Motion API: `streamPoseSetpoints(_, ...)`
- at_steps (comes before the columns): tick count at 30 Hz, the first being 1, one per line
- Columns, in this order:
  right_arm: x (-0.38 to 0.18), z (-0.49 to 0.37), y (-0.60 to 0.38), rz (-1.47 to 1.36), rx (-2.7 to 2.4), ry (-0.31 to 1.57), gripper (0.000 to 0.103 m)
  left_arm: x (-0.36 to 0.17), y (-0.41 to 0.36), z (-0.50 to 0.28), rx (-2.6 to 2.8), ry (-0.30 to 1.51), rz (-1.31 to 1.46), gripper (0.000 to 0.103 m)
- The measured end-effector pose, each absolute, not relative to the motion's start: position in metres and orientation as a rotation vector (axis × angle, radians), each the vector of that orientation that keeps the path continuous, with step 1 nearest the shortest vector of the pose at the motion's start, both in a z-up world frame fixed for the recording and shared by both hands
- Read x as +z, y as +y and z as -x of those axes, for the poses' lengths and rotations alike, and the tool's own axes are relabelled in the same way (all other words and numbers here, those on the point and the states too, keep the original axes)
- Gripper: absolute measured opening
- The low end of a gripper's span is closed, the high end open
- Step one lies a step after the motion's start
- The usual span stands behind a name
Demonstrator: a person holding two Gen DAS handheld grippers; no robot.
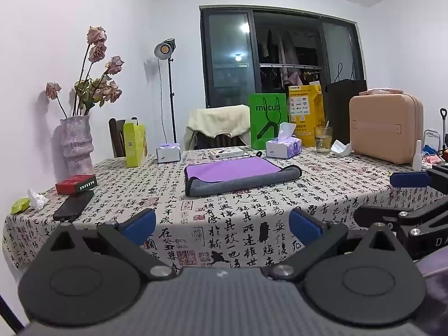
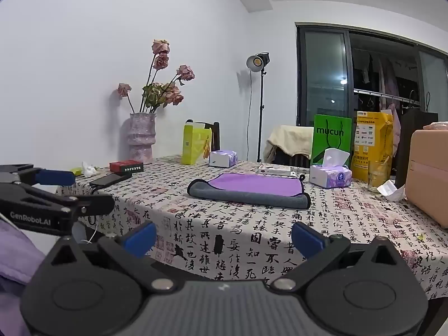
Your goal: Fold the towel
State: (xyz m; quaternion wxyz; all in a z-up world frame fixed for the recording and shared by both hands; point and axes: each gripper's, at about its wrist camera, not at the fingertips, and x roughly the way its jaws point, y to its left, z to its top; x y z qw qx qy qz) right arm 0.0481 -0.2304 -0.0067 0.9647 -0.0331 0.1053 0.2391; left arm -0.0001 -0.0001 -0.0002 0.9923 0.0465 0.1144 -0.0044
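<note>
A towel (image 1: 235, 175), purple on top with a grey underside and dark trim, lies folded flat near the middle of the table, its near edge rolled over in grey. It also shows in the right wrist view (image 2: 252, 189). My left gripper (image 1: 222, 228) is open and empty, held over the table's near edge, well short of the towel. My right gripper (image 2: 224, 236) is open and empty too, also back from the towel. The right gripper's blue finger (image 1: 410, 179) shows at the left view's right edge. The left gripper's finger (image 2: 56, 177) shows at the right view's left edge.
The table (image 1: 322, 204) has a calligraphy-print cloth. On it: a vase of dried roses (image 1: 76, 142), red box (image 1: 76, 184), black phone (image 1: 73, 205), yellow-green box (image 1: 135, 144), tissue packs (image 1: 283, 145), glass (image 1: 323, 139), tan case (image 1: 386, 127), green bag (image 1: 268, 120). A chair (image 1: 218, 128) stands behind.
</note>
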Motion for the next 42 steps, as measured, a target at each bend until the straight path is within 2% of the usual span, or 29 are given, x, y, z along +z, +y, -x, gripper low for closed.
streamPoseSetpoints(42, -0.0112, -0.0526, -0.2279, 0.064, 0.492, 0.229, 0.103, 0.0002, 0.0, 0.0006, -0.011, 0.235, -0.083, 0.103)
